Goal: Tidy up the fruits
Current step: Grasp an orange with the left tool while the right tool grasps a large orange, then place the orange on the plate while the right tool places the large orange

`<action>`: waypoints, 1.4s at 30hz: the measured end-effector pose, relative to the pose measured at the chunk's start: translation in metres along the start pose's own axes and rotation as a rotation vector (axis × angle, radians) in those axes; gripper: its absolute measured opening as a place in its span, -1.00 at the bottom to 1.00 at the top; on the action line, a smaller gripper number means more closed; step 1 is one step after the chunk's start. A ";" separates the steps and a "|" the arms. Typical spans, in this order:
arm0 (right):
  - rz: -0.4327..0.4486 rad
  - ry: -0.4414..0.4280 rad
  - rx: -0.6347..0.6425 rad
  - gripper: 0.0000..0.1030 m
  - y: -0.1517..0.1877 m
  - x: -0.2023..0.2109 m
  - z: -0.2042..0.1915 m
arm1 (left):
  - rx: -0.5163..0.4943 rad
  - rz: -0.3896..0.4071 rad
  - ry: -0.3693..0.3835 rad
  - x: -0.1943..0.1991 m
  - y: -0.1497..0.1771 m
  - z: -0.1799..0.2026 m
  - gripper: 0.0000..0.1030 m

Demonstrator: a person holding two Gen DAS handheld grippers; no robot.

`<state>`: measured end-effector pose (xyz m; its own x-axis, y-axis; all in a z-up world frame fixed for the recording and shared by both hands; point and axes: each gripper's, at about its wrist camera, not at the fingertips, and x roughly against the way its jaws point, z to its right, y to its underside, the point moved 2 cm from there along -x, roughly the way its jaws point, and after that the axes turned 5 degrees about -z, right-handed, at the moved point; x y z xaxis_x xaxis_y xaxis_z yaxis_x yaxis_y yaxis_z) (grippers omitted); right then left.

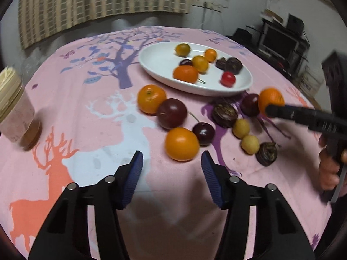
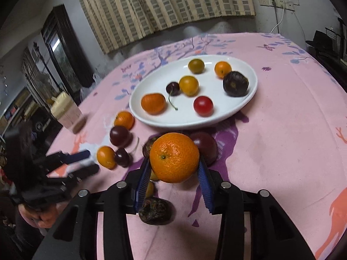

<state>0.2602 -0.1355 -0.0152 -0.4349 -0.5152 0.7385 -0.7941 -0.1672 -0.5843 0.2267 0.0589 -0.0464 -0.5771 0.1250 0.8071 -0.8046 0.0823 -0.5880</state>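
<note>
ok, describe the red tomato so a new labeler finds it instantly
Start at the white oval plate on the pink tablecloth. Among the fruit on it, look at the edge nearest the right gripper and its orange. The cherry tomato is the only bright red piece there; its neighbours are orange, yellow or dark.

On your table (image 2: 282, 151) the plate (image 2: 138, 108) sits behind the loose fruit (image 1: 173, 112), several pieces lie in it, the jar (image 1: 17, 117) stands far left, and your right gripper (image 2: 174, 169) holds a tangerine (image 2: 174, 157) above the nearer pieces.
</note>
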 end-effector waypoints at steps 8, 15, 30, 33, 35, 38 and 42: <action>0.017 0.010 -0.024 -0.16 -0.001 0.006 0.004 | -0.076 -0.017 -0.026 -0.017 -0.007 0.016 -0.03; 0.015 0.019 -0.010 -0.16 0.001 0.007 0.002 | -0.089 -0.048 -0.037 -0.030 -0.013 0.018 -0.25; 0.123 0.035 0.021 -0.16 -0.030 0.015 0.006 | -0.051 0.068 0.093 0.011 -0.045 0.018 -0.26; 0.143 0.062 -0.021 -0.16 -0.057 0.000 0.018 | -0.043 0.097 0.086 0.002 -0.086 0.023 -0.26; 0.151 0.101 -0.034 -0.16 -0.072 -0.013 0.028 | -0.015 0.102 0.090 -0.012 -0.111 0.024 -0.26; 0.137 0.123 -0.034 -0.15 -0.087 -0.031 0.039 | -0.010 0.081 0.066 -0.039 -0.135 0.031 -0.27; 0.106 0.146 -0.036 -0.15 -0.097 -0.050 0.050 | -0.007 0.020 0.052 -0.073 -0.151 0.039 -0.26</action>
<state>0.3800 -0.1358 -0.0127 -0.5716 -0.4005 0.7161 -0.7543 -0.0871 -0.6507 0.3845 -0.0015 -0.0145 -0.5846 0.1776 0.7916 -0.7921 0.0865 -0.6043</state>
